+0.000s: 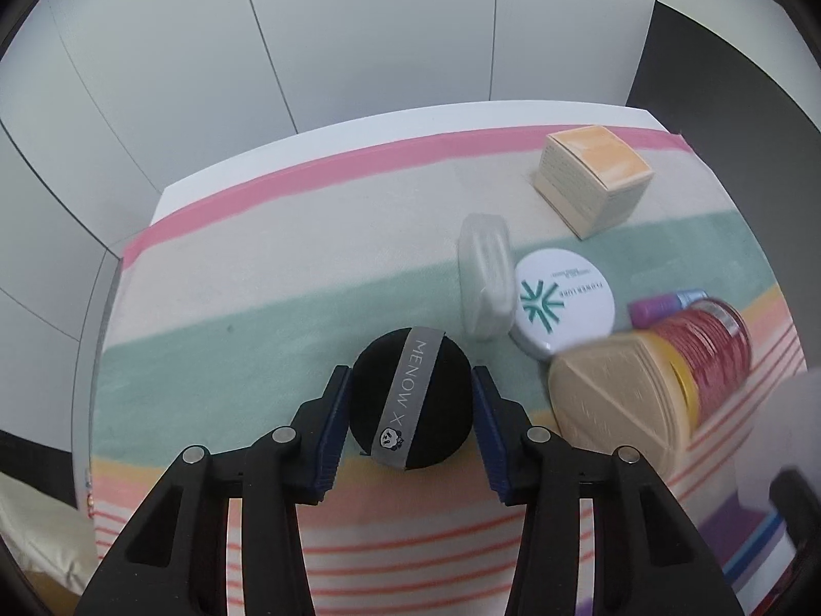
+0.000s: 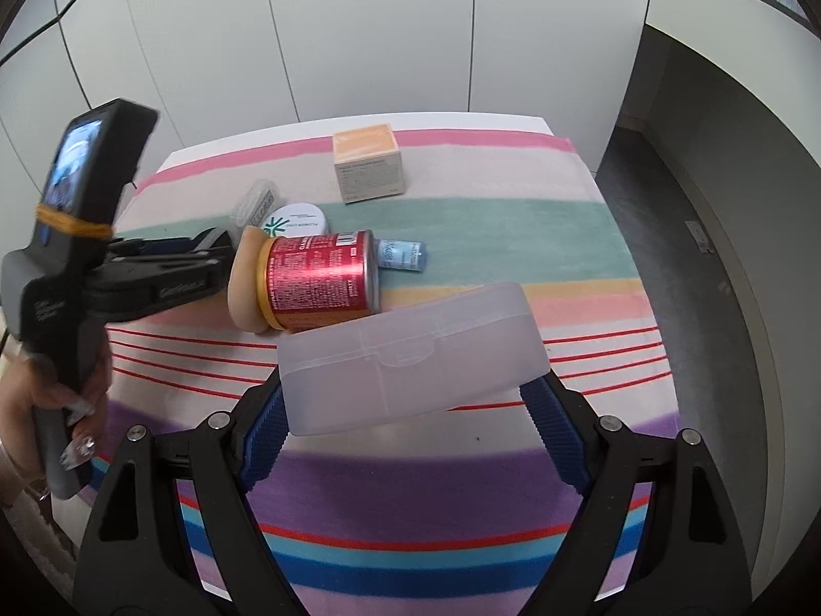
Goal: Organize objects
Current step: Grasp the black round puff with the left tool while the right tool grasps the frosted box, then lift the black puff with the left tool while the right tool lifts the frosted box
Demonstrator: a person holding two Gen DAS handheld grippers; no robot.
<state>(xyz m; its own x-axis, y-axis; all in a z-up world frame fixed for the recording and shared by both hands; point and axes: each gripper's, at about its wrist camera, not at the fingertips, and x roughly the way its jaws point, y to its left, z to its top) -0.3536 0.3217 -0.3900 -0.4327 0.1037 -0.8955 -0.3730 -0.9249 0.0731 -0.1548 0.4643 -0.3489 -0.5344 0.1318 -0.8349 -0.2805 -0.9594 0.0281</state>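
At the left tool [image 1: 410, 374]: closed on a black round puff [image 1: 454, 400], blue pads against its two sides. Across the puff's top, a grey band printed MENOW X, running away from the camera. Rests on the green stripe of a striped cloth [image 1: 256, 256] that covers the white worktop [image 1: 169, 200].

Just beyond and right of that tool: a small translucent case [image 1: 485, 277] standing on its edge, touching a white round compact [image 1: 564, 303] with a green star mark. Right of the tool, near it: a red can [image 1: 713, 344] lying on its side, beige lid [image 1: 610, 400] turned toward the puff. Behind the can, a small bottle [image 1: 662, 305], partly hidden and blurred. Farther back, well apart from the rest, near the pink stripe: a cardboard box [image 1: 595, 179] with an orange top.

At the right tool [image 2: 405, 390]: clamped on a clear plastic box [image 2: 410, 354], one blue pad at each short end. Held lengthwise across the tool, tilted with its right end higher, lid shut, latch tab facing the camera. Sits in front of the red can as seen from the right wrist, over the thin red lines of the cloth; cannot tell whether it touches the cloth.

At the left edge of the right wrist view: a hand [image 2: 31, 410] wrapped round the left tool's handle, the tool itself pointing down toward the can's lid end.
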